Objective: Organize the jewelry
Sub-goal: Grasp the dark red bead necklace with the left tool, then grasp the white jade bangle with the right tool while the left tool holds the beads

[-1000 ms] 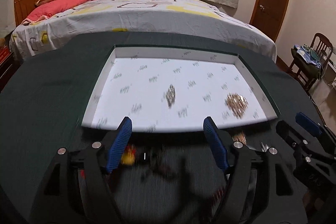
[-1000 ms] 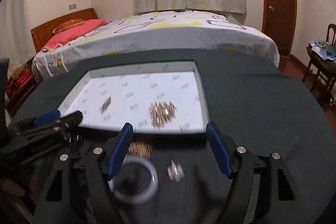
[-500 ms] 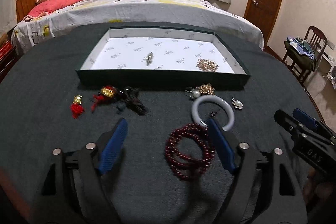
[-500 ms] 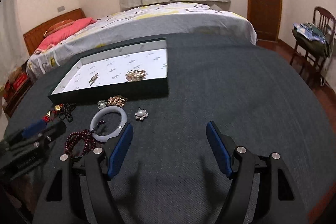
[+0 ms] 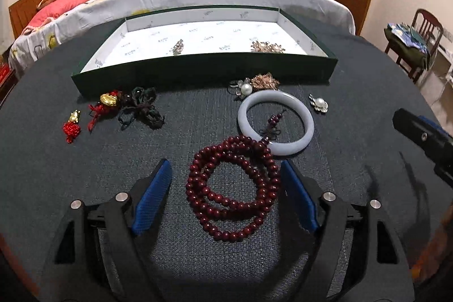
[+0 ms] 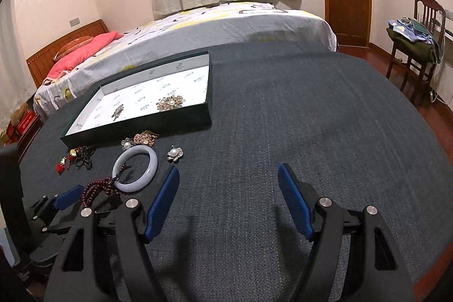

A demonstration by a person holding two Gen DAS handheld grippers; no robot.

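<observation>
A coiled string of dark red beads (image 5: 237, 142) lies on the dark cloth between the blue fingers of my left gripper (image 5: 225, 164). The jaws are closing, but the pads do not press on the beads. A pale bangle (image 5: 308, 126) lies just beyond, over the beads' tassel. The green tray (image 5: 203, 70) with a white floor holds a small brooch (image 5: 178, 45) and a gold pearl brooch (image 5: 267, 46). My right gripper (image 6: 228, 169) hangs open over bare cloth to the right of the jewelry, with nothing between its fingers.
Loose pieces lie in front of the tray: a pearl flower brooch (image 5: 319, 103), a gold brooch (image 5: 263, 81), a dark knotted cord (image 5: 141, 109), a gold charm (image 5: 110, 101) and a red charm (image 5: 72, 126). A bed stands behind the table, a chair (image 6: 419, 47) at right.
Both grippers have drawn back from the tray toward the near side of the table. The left one has come down around the red bead string. The right one ended over bare cloth.
</observation>
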